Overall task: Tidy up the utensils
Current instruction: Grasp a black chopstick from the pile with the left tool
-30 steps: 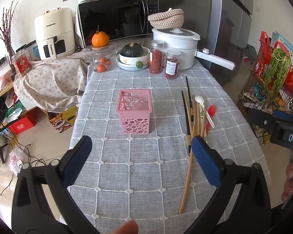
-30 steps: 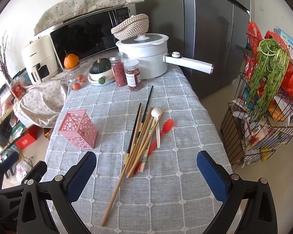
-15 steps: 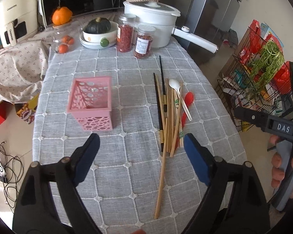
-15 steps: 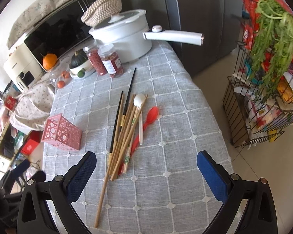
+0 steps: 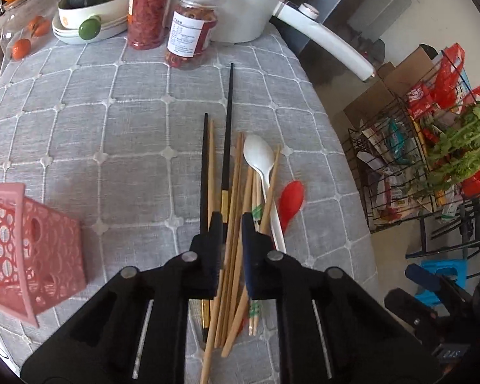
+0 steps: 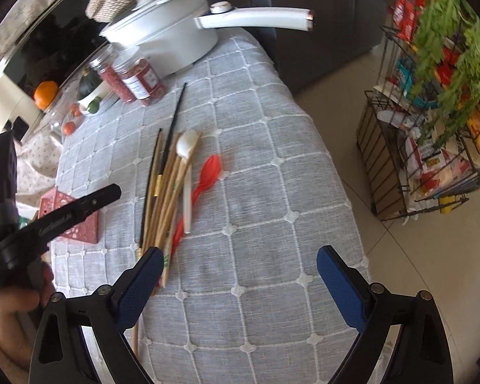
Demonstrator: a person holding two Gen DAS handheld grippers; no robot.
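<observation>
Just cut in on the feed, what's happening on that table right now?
A person is sorting utensils. The left gripper is closing on a few wooden chopsticks from the pile on the grey cloth. The right gripper hangs wide with nothing between its fingers. White spoon, red spoon and pink basket lie untouched.

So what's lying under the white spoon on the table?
The white spoon lies on the wooden chopsticks, its handle crossing them. The red spoon sits beside it. Its handle end is hidden behind the left gripper.
</observation>
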